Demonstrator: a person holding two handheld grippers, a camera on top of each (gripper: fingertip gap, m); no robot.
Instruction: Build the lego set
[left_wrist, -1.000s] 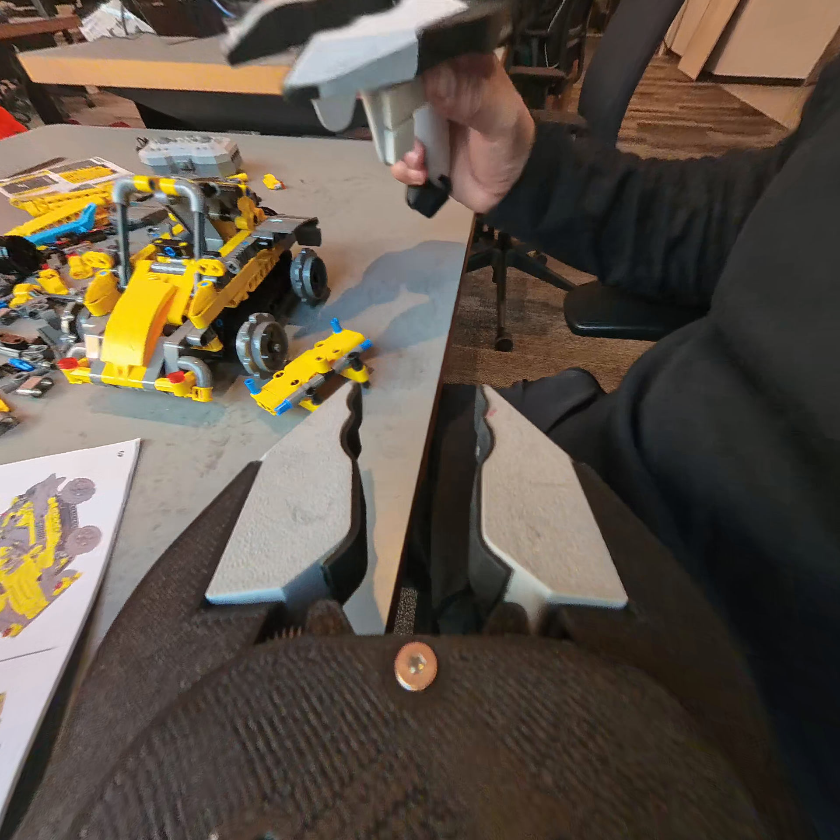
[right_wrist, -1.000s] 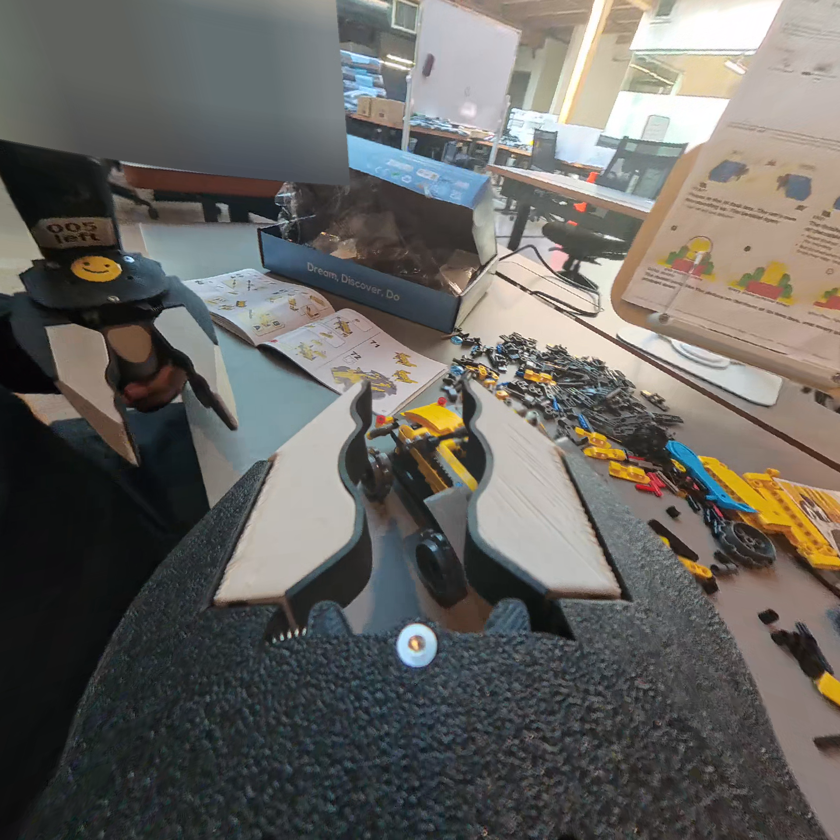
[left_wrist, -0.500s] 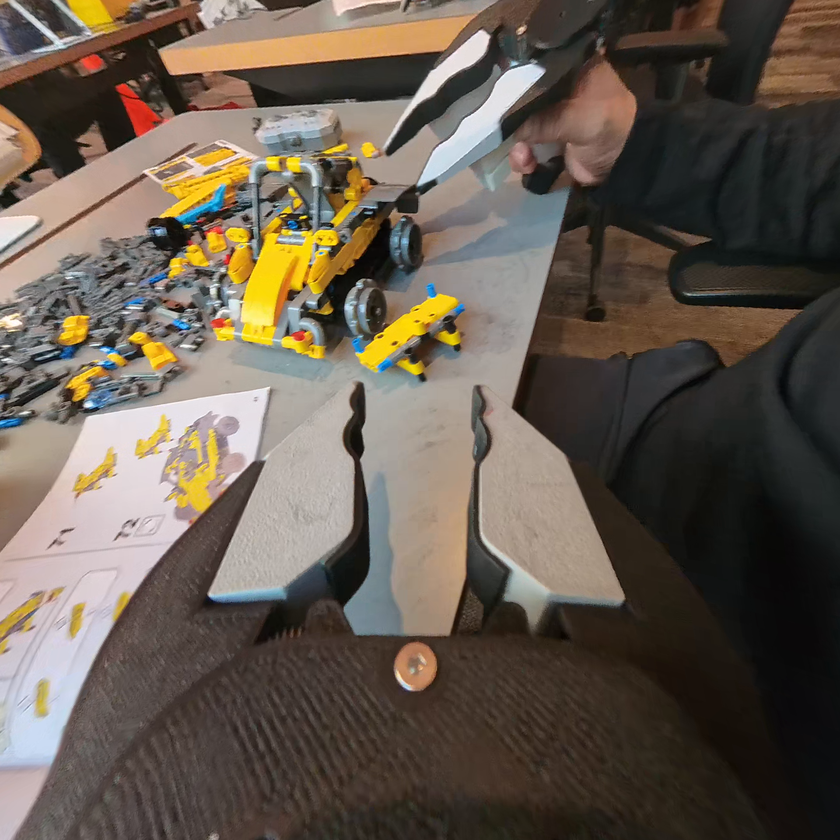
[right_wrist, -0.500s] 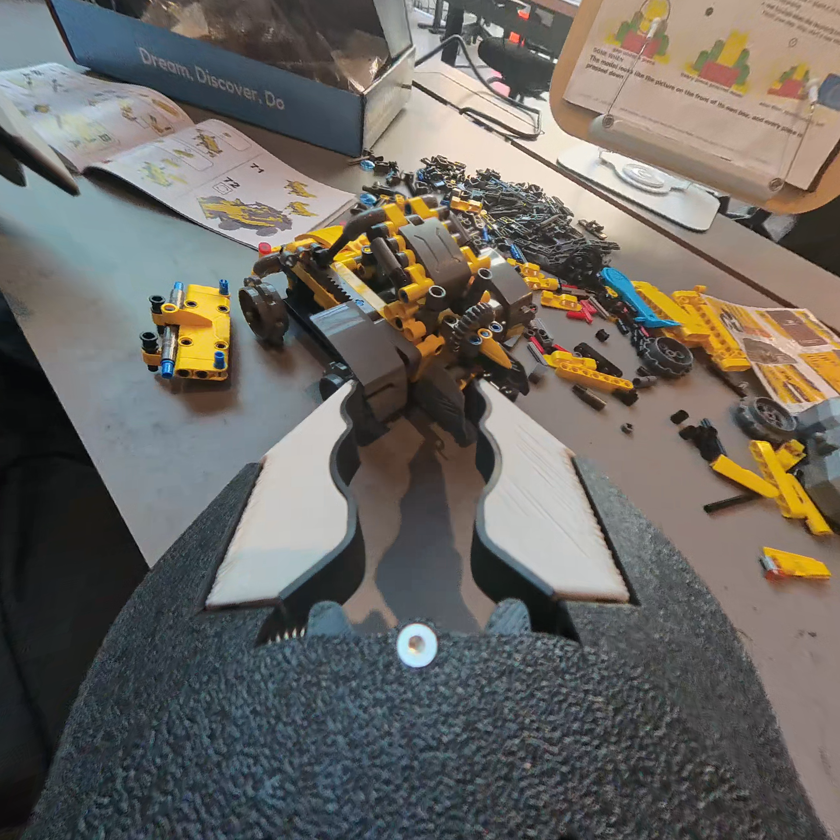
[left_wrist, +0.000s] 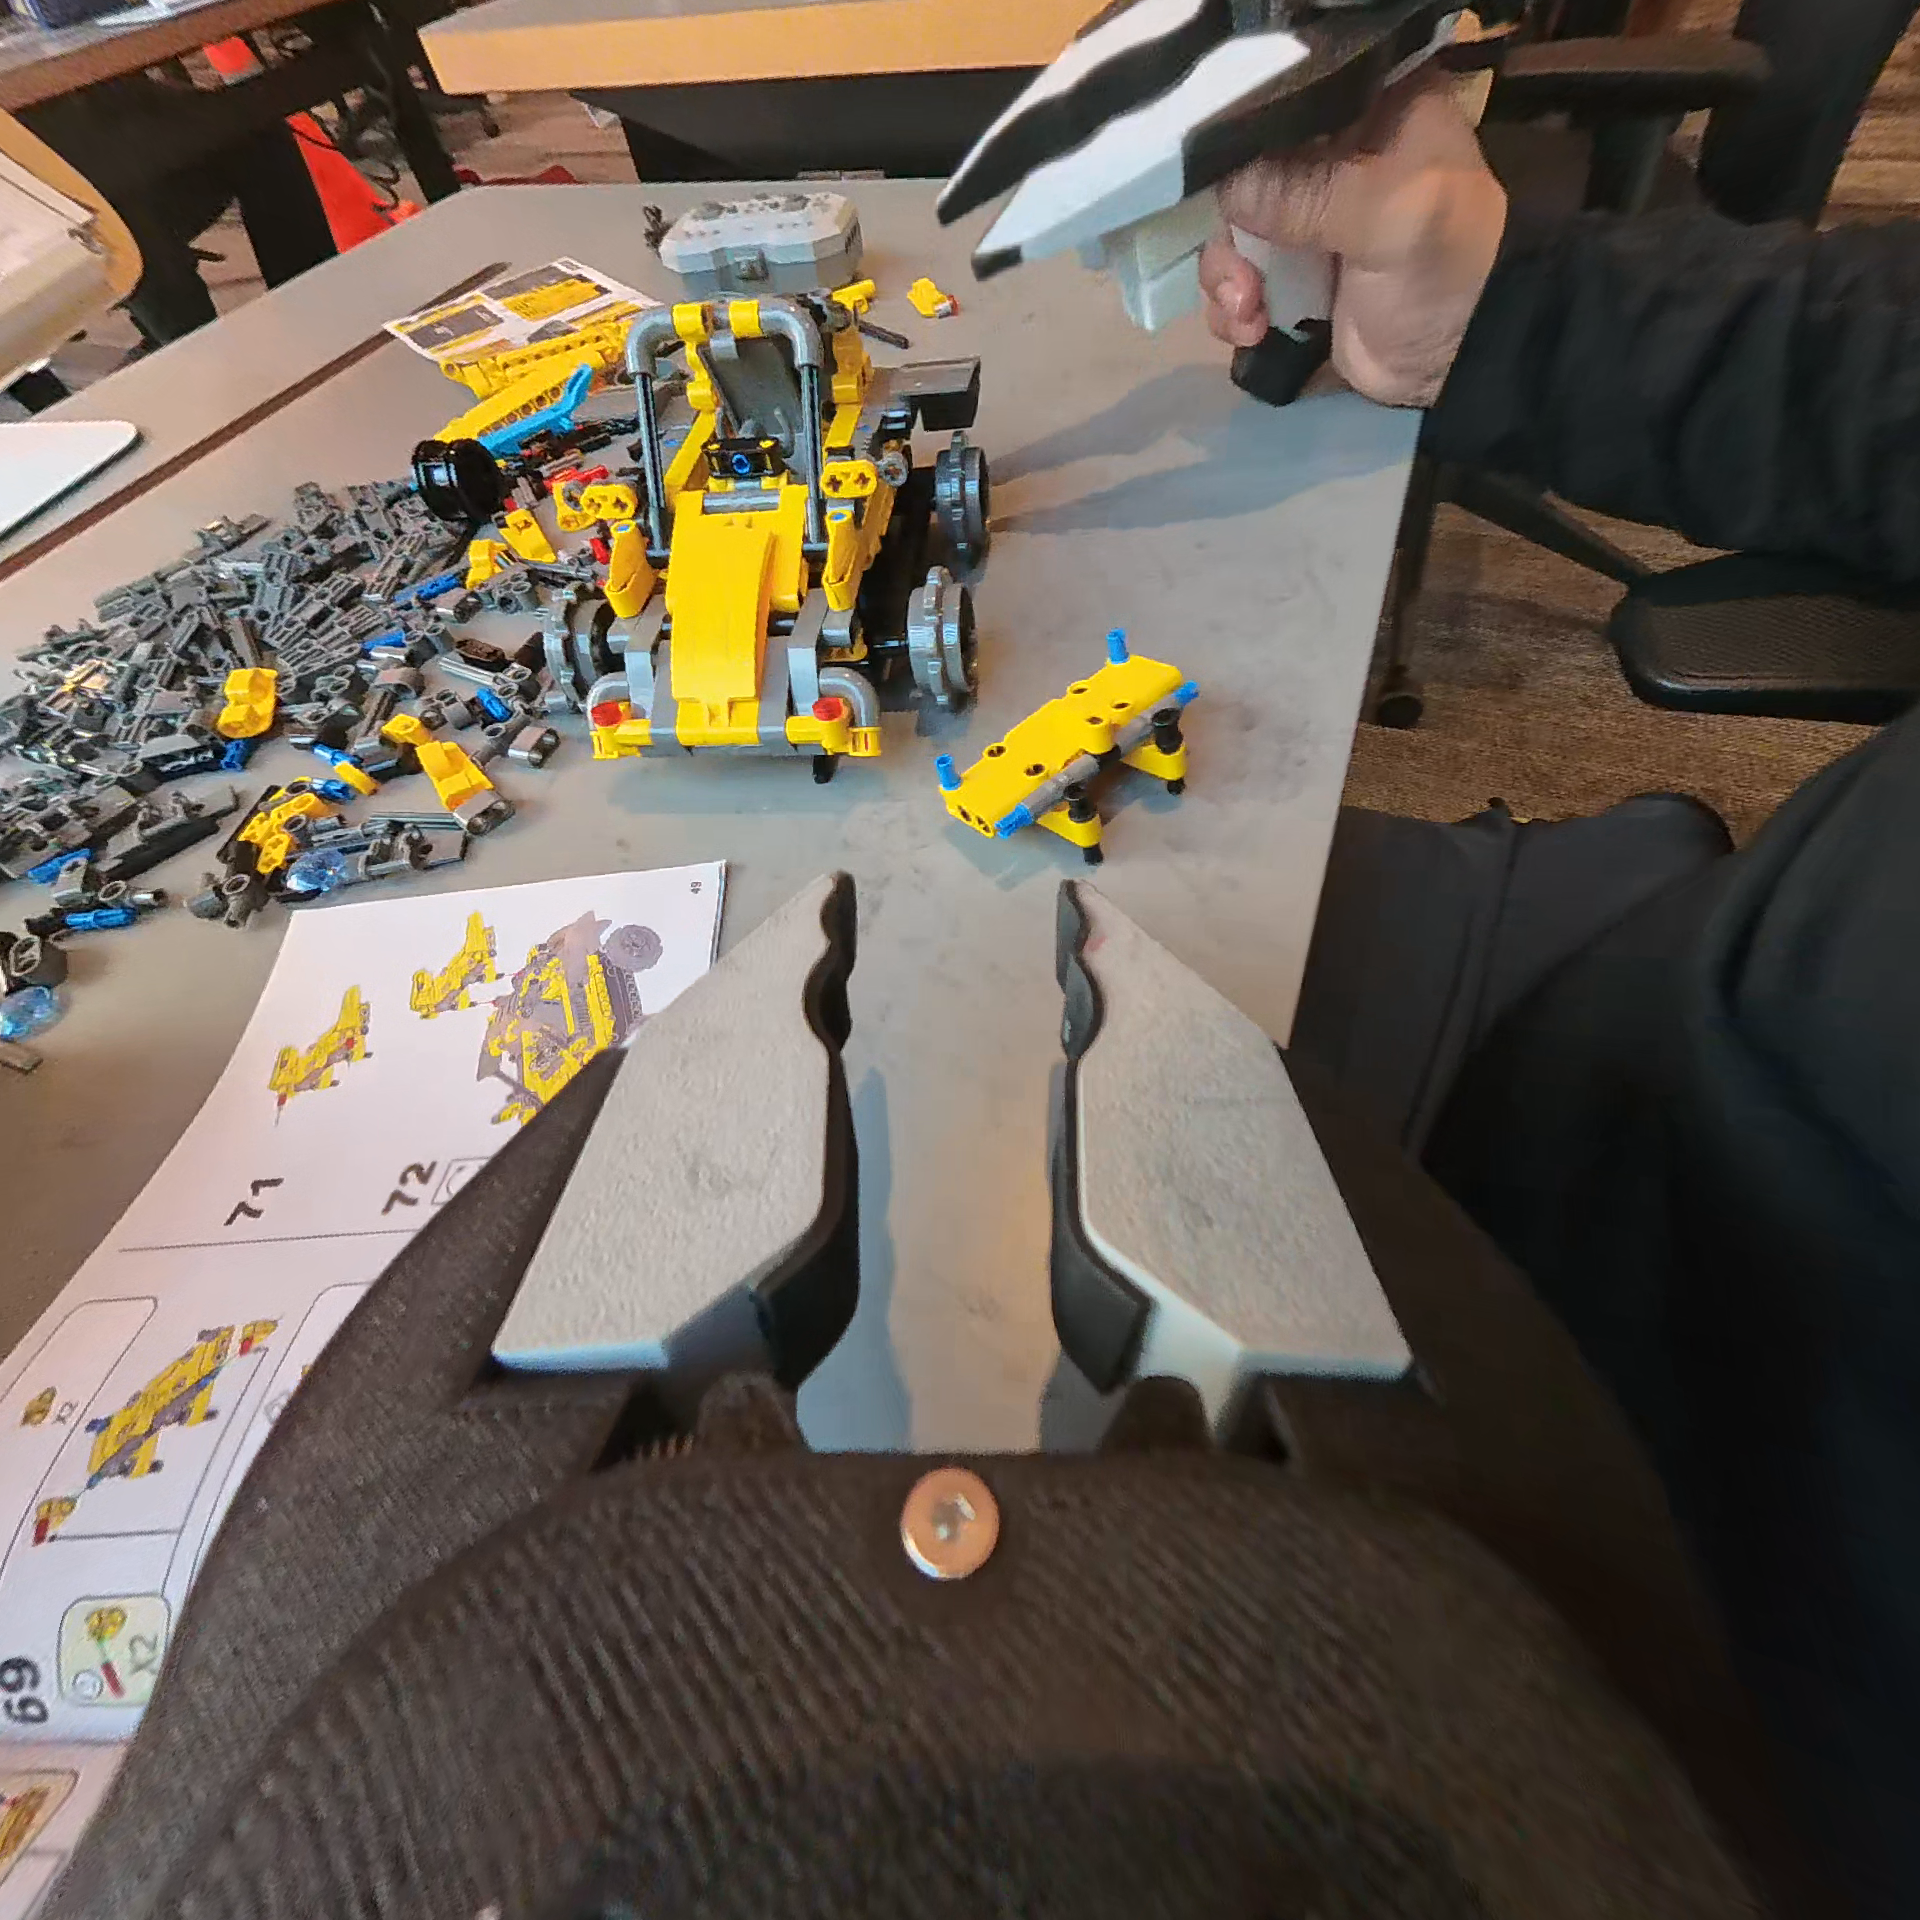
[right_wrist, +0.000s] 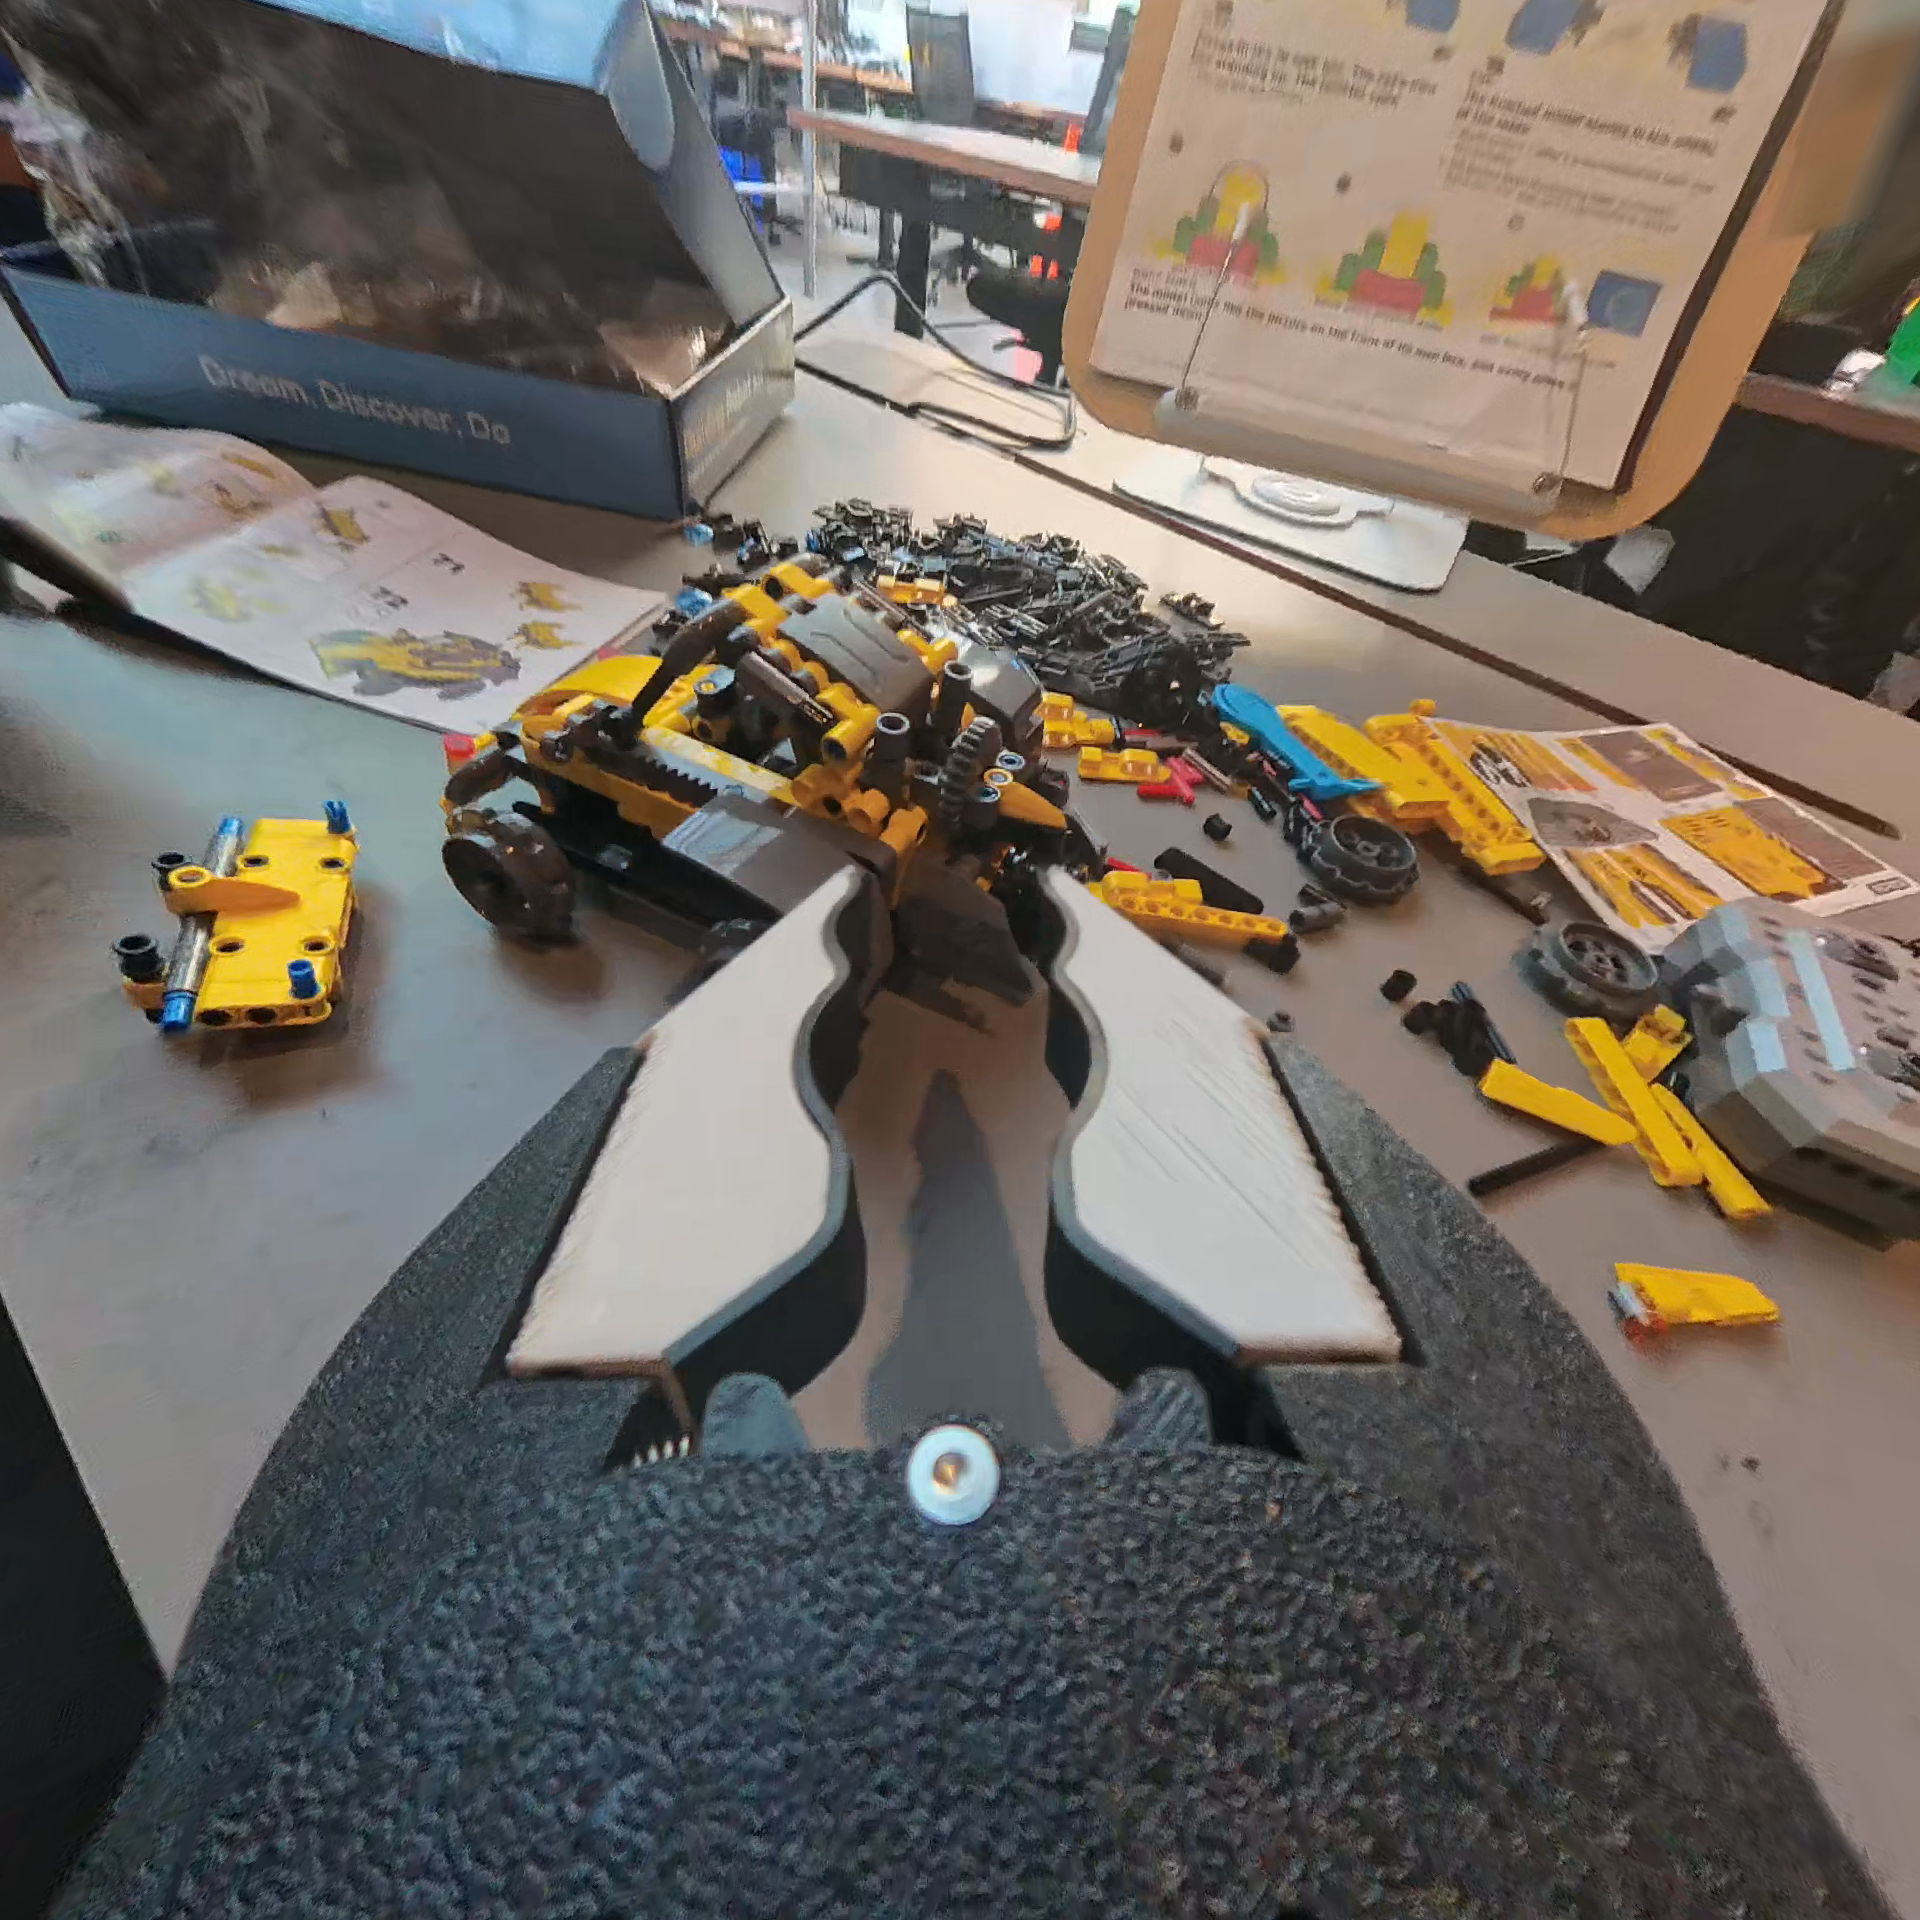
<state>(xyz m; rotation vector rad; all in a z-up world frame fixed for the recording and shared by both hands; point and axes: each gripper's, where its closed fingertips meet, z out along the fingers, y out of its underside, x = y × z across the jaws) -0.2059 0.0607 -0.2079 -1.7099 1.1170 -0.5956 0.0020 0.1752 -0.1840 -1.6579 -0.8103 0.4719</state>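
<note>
Your left tongs (left_wrist: 951, 904) gape empty over the tabletop (left_wrist: 1143, 540), right tongs (right_wrist: 951, 894) spread at the yellow brick vehicle (right_wrist: 769, 769), printed booklet (left_wrist: 416, 1039) alongside.

Left hand-held gripper (left_wrist: 956, 904) and right hand-held gripper (right_wrist: 951, 894) both gape, empty.

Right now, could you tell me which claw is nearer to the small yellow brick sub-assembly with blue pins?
Left. The left claw sits open just short of the small yellow brick sub-assembly with blue pins. The right claw, also open, is at the yellow brick vehicle, with the sub-assembly off to its side.
</note>
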